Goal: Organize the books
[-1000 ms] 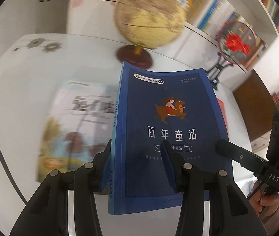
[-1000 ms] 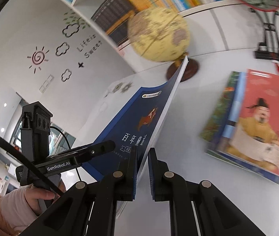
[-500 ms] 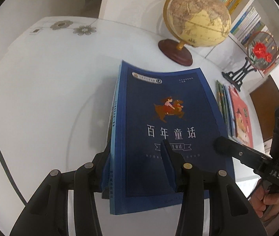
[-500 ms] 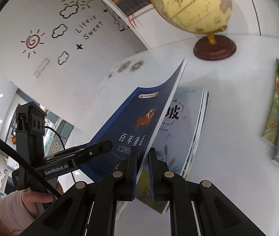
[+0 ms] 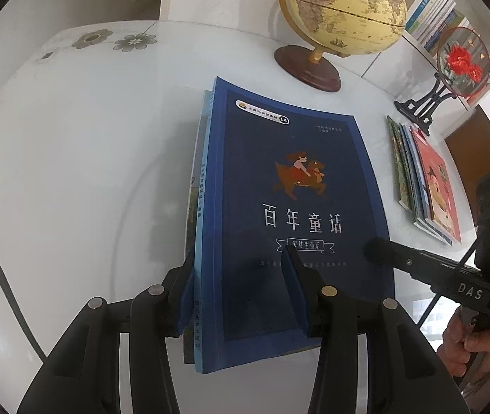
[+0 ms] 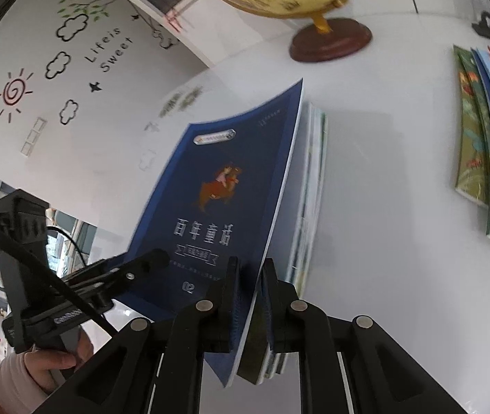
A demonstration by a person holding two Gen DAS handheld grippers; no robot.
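Left wrist view
- Left gripper (image 5: 238,286): partly spread, its fingers astride the near left part of the blue book; one pad on the spine edge, the other on the cover. Pinching the blue book.
- Blue book (image 5: 296,207): cover up, lying over a lower book (image 5: 195,186) on the white table (image 5: 72,172). Only the lower book's left edge shows.
- Stack (image 5: 427,186): several books with a red one on top, on the table to the right, well apart from the blue book.
- Globe (image 5: 341,3): on a round wooden base beyond the blue book.
- Fan stand (image 5: 451,69): far right, beyond the stack.
- Right gripper (image 5: 417,265): reaches in from the right; its tip is at the blue book's right edge. A hand (image 5: 465,341) holds its handle.

Right wrist view
- Right gripper (image 6: 248,296): jaws nearly together and opening, the blue book's (image 6: 217,189) near right corner between them. Whether the pads press on it: cannot tell.
- Blue book: right edge raised off the lower book (image 6: 310,186), cover tilted toward the left.
- Left gripper (image 6: 113,276): at the book's left, held by a hand (image 6: 55,362) in a pink sleeve.
- Stack (image 6: 486,145): on the table at right.
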